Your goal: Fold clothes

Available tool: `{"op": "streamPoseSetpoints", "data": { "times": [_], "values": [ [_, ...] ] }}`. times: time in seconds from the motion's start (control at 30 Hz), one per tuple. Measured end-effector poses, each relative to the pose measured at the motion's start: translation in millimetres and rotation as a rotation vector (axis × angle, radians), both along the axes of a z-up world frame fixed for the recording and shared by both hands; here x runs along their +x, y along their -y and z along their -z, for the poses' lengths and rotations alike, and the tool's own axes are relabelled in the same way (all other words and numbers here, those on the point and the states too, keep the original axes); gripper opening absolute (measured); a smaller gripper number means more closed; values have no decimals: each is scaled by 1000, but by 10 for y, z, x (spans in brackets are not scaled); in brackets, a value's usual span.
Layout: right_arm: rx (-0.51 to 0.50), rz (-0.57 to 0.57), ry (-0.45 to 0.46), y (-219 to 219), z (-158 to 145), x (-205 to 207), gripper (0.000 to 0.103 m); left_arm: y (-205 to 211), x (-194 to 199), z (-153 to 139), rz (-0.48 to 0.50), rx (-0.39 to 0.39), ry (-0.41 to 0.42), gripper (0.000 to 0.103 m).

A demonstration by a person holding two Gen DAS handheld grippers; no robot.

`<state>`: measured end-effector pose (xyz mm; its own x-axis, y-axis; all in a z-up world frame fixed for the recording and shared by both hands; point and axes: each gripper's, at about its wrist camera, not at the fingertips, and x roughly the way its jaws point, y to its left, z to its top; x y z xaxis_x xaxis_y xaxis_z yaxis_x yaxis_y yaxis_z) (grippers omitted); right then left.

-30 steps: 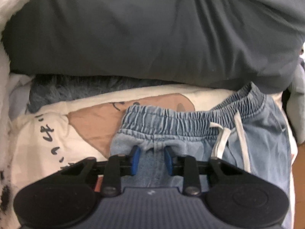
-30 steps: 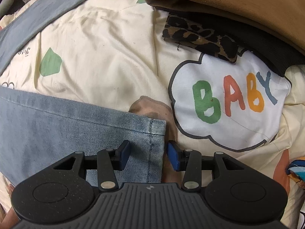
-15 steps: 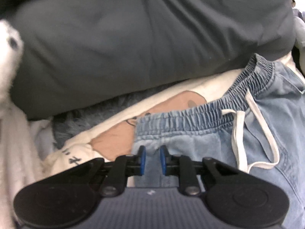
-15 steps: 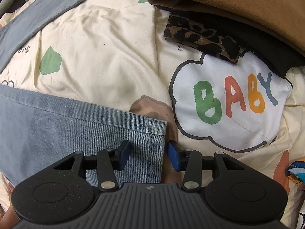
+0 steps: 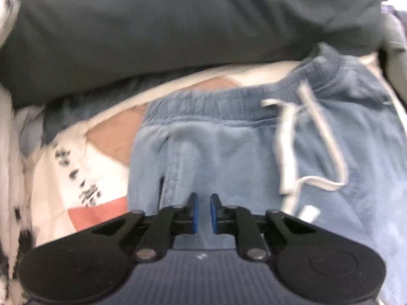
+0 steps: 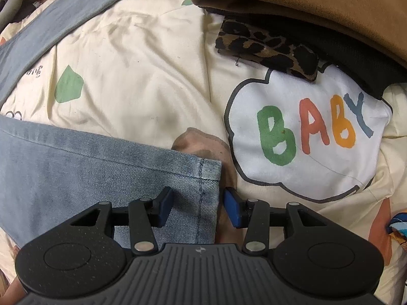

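Light blue denim trousers [image 5: 229, 152] with an elastic waistband [image 5: 203, 104] and a white drawstring [image 5: 287, 147] lie on a cream printed quilt [image 5: 84, 167]. Below the waistband, my left gripper [image 5: 203, 214] has its blue pads nearly together, pinching a bit of the denim. In the right wrist view the trouser leg [image 6: 89, 167] ends at a stitched hem [image 6: 206, 185]. There my right gripper [image 6: 198, 204] stands open over the hem corner, with cloth between the pads but not pressed.
A dark grey pillow or duvet [image 5: 178, 30] bulges behind the waistband. A brown garment [image 6: 318, 2], a black one and a leopard-print piece [image 6: 264, 48] lie at the far right, next to the "BABY" cloud print [image 6: 310, 134]. A grey-blue strip of cloth [image 6: 66, 12] crosses the upper left.
My left gripper's pads came together on the denim, and its view rolled and shifted so the waistband now sits farther from the pads. The right gripper has not moved.
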<state>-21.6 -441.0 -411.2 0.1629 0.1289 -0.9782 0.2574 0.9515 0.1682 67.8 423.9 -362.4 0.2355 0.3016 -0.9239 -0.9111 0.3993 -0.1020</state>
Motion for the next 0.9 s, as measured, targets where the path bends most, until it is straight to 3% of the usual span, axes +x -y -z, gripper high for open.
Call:
{"op": "streamPoseSetpoints", "data": {
  "times": [0.13, 0.27, 0.43, 0.73, 0.9],
  "values": [
    [1, 1, 5, -1, -3, -41, 51, -43, -29, 137, -13, 27, -4, 3],
    [0, -6, 4, -16, -1, -56, 53, -130, 125, 30, -1, 122, -45, 3],
    [7, 5, 16, -10, -2, -108, 55, -279, 208, -117, -37, 99, -45, 3],
    [25, 11, 53, 14, -165, -122, 55, 55, 596, -535, 131, 89, 9, 22],
    [27, 26, 86, -40, -201, 307, 55, 311, 984, -620, 224, 95, 57, 22]
  ]
}}
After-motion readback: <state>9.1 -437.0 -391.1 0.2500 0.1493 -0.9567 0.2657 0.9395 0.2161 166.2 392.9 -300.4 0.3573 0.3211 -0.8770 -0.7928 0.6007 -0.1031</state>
